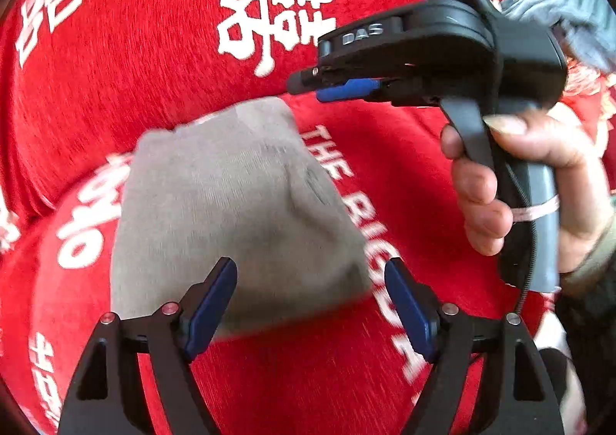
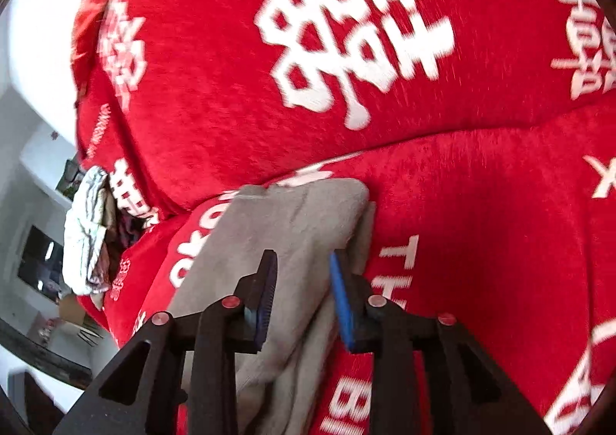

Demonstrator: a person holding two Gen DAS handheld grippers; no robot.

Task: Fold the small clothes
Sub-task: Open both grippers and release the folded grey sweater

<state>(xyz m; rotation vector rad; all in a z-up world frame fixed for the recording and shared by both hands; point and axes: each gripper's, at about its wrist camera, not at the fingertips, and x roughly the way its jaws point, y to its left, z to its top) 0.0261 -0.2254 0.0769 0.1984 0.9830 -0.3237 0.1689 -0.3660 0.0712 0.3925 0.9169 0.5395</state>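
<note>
Cloth [image 1: 238,211]: grey, soft, light, limp; lies on red cover [image 1: 134,88]; pinch an edge.
Left gripper [image 1: 310,304]: spread, empty.
Right gripper [image 2: 302,294]: parted, nothing pinched.

Both views are bright and evenly lit, colours saturated. Strong fisheye bending, with dark vignette at every corner. Right wrist view: motion blur smears the white lettering [image 2: 358,30] at 12 o'clock; overexposed wall [image 2: 34,50] at 9 o'clock. Left wrist view: grey cloth [image 1: 231,211] soft-edged; soft shadow beneath it at 6 o'clock.
</note>
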